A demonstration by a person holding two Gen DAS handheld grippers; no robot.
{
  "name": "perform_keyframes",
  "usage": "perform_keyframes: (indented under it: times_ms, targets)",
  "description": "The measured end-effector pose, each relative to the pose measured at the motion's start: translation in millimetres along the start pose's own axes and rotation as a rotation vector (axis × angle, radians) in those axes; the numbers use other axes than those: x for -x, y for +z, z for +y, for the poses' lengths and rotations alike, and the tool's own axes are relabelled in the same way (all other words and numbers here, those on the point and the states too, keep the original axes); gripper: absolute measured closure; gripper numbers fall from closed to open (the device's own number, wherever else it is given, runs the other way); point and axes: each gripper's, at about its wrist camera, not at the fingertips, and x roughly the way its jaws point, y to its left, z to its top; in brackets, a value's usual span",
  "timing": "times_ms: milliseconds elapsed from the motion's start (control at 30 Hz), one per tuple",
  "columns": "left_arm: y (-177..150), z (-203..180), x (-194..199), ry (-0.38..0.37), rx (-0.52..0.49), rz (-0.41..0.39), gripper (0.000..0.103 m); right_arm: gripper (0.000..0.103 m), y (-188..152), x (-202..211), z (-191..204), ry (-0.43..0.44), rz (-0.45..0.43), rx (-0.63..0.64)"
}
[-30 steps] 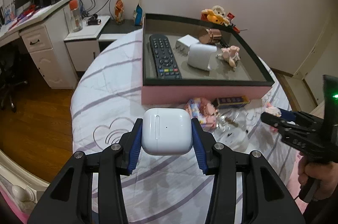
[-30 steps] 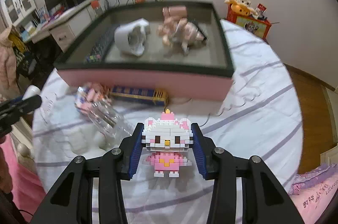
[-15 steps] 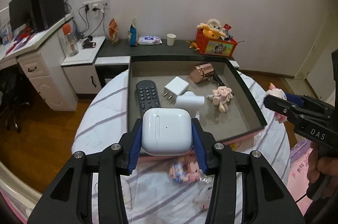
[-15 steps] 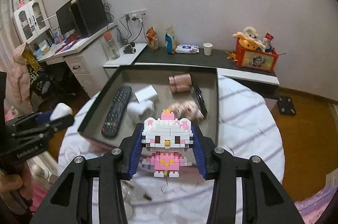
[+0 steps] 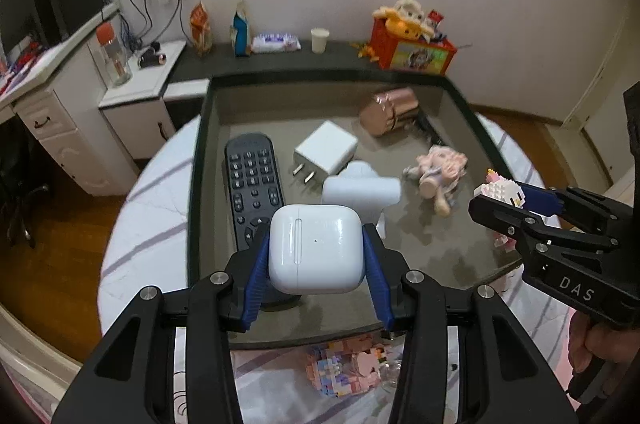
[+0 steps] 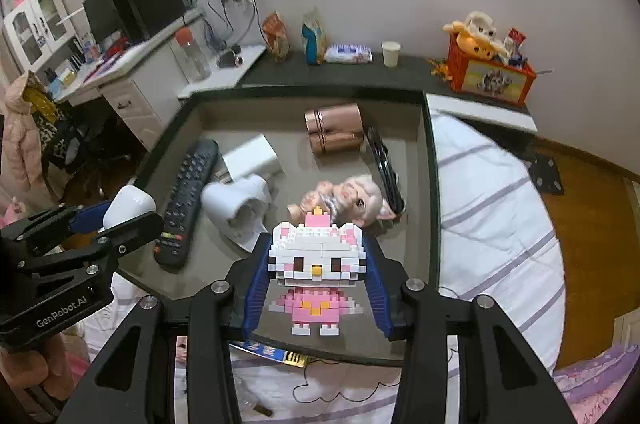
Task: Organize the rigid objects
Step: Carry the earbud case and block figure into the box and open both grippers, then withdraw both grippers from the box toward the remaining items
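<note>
Tray [image 5: 202,144] w/ remote [image 5: 253,180], charger [image 5: 326,150], doll [image 5: 438,176], maybe copper tins [image 5: 388,110]

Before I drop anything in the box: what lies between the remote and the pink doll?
A white charger plug and a white cylindrical piece lie between the remote and the doll; the left wrist view shows it.

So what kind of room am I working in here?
Most likely a bedroom or home study. The box sits on what looks like a bed with a striped sheet, a white desk with a monitor stands to the left, and a toy crate is by the wall.
</note>
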Motion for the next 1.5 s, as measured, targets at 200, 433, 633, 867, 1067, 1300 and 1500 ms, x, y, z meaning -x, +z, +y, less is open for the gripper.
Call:
perform_keyframes:
  times_ms: [200,433,633,867,1067,1300,1500]
  targets:
    - [-3,-1,-22,0.023,0.000,0.049,0.058,0.058,-5,-7,-5,-0.024,0.014,-0.005]
    - [-5,0,-11,0.050,-0.002,0.012,0.005,0.032,-5,-4,-9,-0.034,-0.017,-0.011]
    - [-6,3,13,0.064,0.003,-0.036,0.000,0.015,-6,6,-6,-0.019,-0.040,-0.023]
    - [-18,6,50,0.105,0.020,-0.101,0.000,0.000,-13,37,-3,-0.009,-0.101,-0.056]
    - [-36,7,87,0.083,0.041,-0.159,0.000,0.000,-27,73,7,-0.006,-0.159,-0.055]
    - [-61,7,119,0.094,0.051,-0.204,0.000,0.000,-60,111,21,-0.015,-0.214,-0.056]
    - [-90,9,140,0.115,0.067,-0.225,0.000,0.000,-88,121,27,-0.032,-0.205,-0.048]
